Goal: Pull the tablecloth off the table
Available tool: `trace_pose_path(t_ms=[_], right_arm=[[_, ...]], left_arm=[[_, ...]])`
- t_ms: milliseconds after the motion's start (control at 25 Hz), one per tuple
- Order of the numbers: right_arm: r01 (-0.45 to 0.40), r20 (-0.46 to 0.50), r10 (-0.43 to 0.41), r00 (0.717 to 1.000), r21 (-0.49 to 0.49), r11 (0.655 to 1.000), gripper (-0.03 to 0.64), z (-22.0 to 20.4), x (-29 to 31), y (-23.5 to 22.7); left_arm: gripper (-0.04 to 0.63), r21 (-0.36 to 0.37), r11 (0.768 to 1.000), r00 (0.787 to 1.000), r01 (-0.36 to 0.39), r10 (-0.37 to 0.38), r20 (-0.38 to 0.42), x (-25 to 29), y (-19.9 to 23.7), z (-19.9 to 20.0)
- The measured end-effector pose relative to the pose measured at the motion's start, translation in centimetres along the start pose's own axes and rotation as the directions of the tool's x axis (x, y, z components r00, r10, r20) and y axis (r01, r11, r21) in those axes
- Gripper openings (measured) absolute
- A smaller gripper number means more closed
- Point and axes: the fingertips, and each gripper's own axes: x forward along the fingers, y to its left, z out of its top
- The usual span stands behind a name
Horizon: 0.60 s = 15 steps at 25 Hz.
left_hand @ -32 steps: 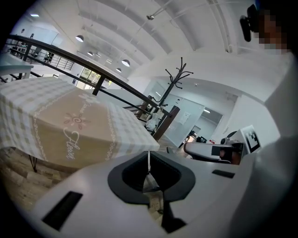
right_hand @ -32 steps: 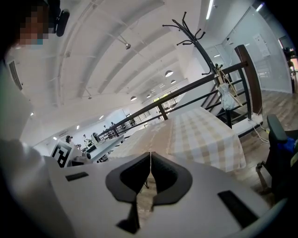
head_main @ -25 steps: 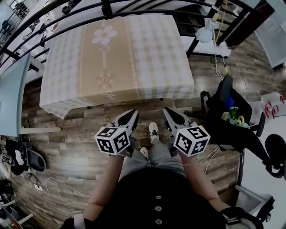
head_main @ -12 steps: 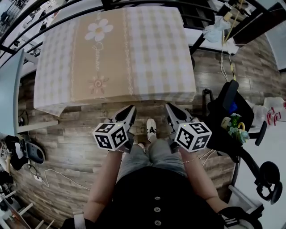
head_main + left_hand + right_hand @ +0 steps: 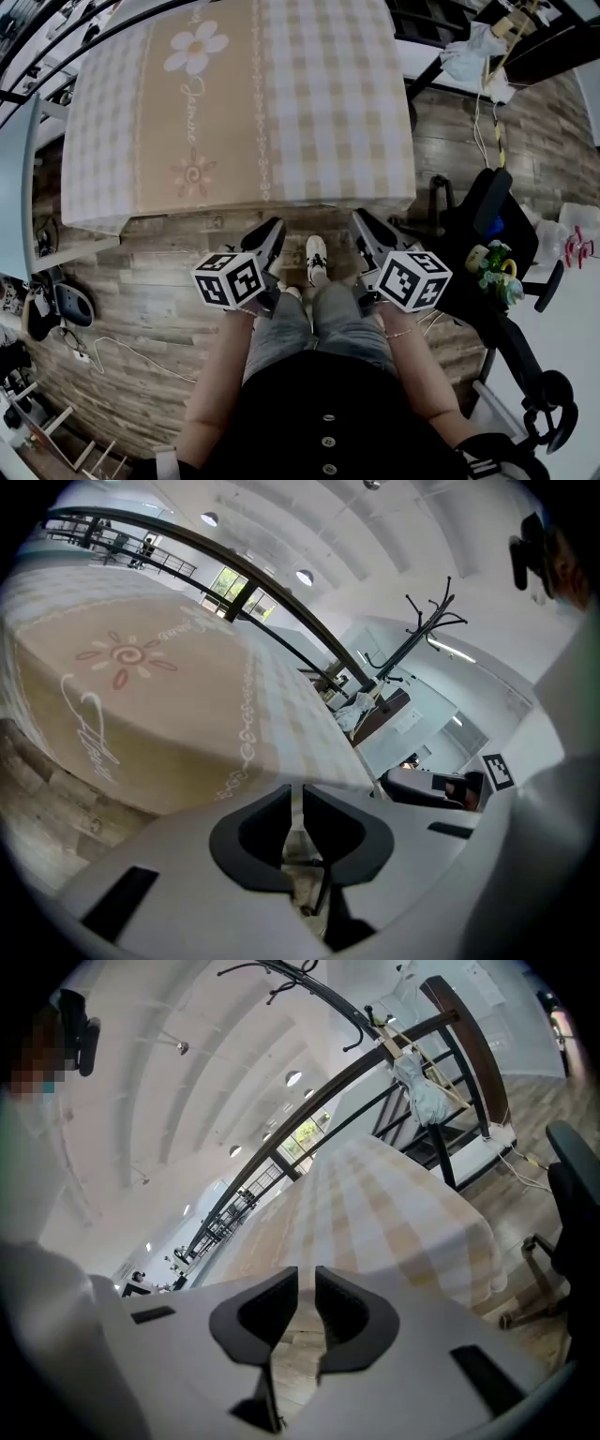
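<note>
Floor: grey-brown wood planks (image 5: 141, 309), with a loose white cable (image 5: 131, 354) lying on them. A curved black railing (image 5: 281, 607) runs along the far side. A black office chair (image 5: 487, 234) stands at right. A black coat stand (image 5: 417, 635) rises beneath a white ceiling (image 5: 375, 536). Round ceiling lights (image 5: 304, 577) are lit.

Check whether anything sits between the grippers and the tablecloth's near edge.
Nothing visible. The left gripper and right gripper point at the near hem of the tablecloth, with only bare floor between. Right jaws are opening, empty; left shut, empty.
</note>
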Motion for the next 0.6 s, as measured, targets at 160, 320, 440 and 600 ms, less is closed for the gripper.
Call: trace_pose_path(t_ms=[160,320,440,600], right_arm=[[-0.010,-0.035,0.012,0.999,0.048,0.999,0.079,-0.7,0.9,-0.8],[-0.001,-0.055,0.006,0.998,0.103,0.995,0.140,-1.5,1.5,-1.7],[0.014,-0.065,-0.003,0.998,0.161,0.987,0.175,-2.2,1.8,-2.7],[0.031,-0.024,-0.026,0.999,0.264,0.964,0.226,-1.8,2.2,-4.3]], left_arm=[[0.116,-0.079,0.997,1.000,0.014,-0.016,-0.020,1.1,0.6,-0.4],[0.155,-0.163,0.987,1.000,-0.003,0.002,-0.008,1.8,1.6,-0.5],[0.186,-0.269,0.963,1.000,-0.004,0.010,0.022,2.1,2.5,-0.4],[0.230,-0.370,0.929,0.997,0.000,0.030,0.075,2.6,3.2,0.3]])
